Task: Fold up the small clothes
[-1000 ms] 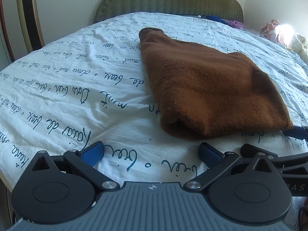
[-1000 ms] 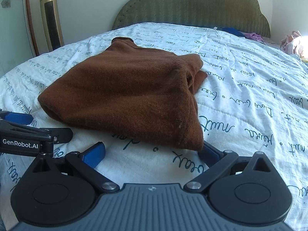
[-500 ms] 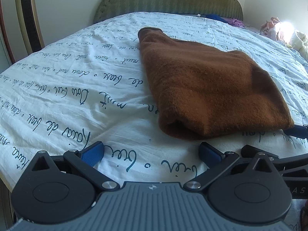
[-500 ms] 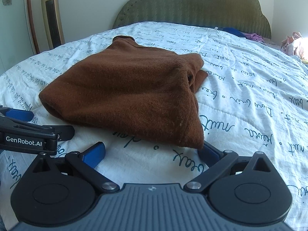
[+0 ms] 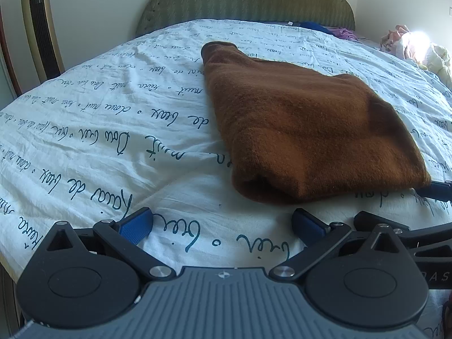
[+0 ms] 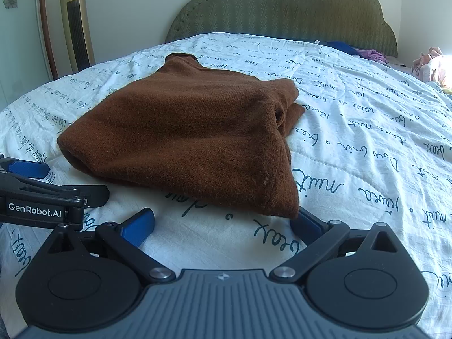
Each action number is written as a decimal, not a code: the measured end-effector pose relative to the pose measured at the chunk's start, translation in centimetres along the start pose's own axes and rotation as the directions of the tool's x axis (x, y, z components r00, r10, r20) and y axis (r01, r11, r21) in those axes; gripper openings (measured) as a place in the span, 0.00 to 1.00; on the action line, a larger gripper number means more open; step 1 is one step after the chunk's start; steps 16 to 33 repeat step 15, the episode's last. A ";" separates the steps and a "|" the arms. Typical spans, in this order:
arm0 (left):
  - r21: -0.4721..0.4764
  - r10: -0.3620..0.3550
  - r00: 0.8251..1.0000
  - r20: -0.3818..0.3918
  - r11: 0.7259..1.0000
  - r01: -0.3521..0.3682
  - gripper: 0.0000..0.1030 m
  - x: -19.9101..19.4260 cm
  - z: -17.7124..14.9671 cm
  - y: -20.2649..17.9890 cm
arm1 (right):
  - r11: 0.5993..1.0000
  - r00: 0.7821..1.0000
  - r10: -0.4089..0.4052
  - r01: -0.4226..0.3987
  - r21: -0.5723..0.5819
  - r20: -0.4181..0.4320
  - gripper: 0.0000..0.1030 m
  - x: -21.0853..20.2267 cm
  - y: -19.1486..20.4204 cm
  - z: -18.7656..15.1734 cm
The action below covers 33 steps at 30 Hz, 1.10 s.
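Observation:
A brown knitted sweater point(image 5: 305, 130) lies folded on the bed, its collar pointing toward the headboard; the right wrist view shows the same sweater point(image 6: 192, 138). My left gripper point(image 5: 221, 223) is open just short of the sweater's near left corner, over bare sheet. My right gripper point(image 6: 223, 220) is open at the near right corner, whose hem lies over the tip of its right finger. Each view shows the other gripper's fingers at its side edge. Neither gripper holds cloth.
The bed carries a white sheet point(image 5: 93, 141) printed with dark script. A green headboard point(image 6: 282, 8) stands behind it. A gold tower fan point(image 6: 76, 22) stands left of the bed. Loose clothes point(image 5: 418, 48) lie at the far right.
Both grippers have drawn back slightly from the sweater's near edge, and both views tilted up a little. The sweater has not moved.

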<state>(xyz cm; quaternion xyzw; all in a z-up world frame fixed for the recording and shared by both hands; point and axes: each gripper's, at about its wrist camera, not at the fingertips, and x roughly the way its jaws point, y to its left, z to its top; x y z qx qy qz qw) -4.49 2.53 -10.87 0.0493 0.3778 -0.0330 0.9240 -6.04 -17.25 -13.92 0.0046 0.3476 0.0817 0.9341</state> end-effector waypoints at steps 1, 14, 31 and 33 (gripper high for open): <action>-0.001 0.000 1.000 0.000 1.000 0.000 1.00 0.0 0.0 0.0 | 1.000 1.000 0.000 0.000 0.000 0.000 1.00 0.0 0.0 0.0; 0.001 -0.018 0.999 0.033 1.000 0.018 1.00 -0.3 -0.4 0.2 | 1.000 1.000 -0.002 0.002 -0.001 0.001 1.00 0.0 0.0 0.0; 0.000 -0.017 0.999 0.034 1.000 0.017 1.00 -0.2 -0.4 0.1 | 1.000 1.000 -0.003 0.003 -0.001 0.001 1.00 0.0 0.0 0.0; 0.000 -0.017 0.999 0.034 1.000 0.017 1.00 -0.2 -0.4 0.1 | 1.000 1.000 -0.003 0.003 -0.001 0.001 1.00 0.0 0.0 0.0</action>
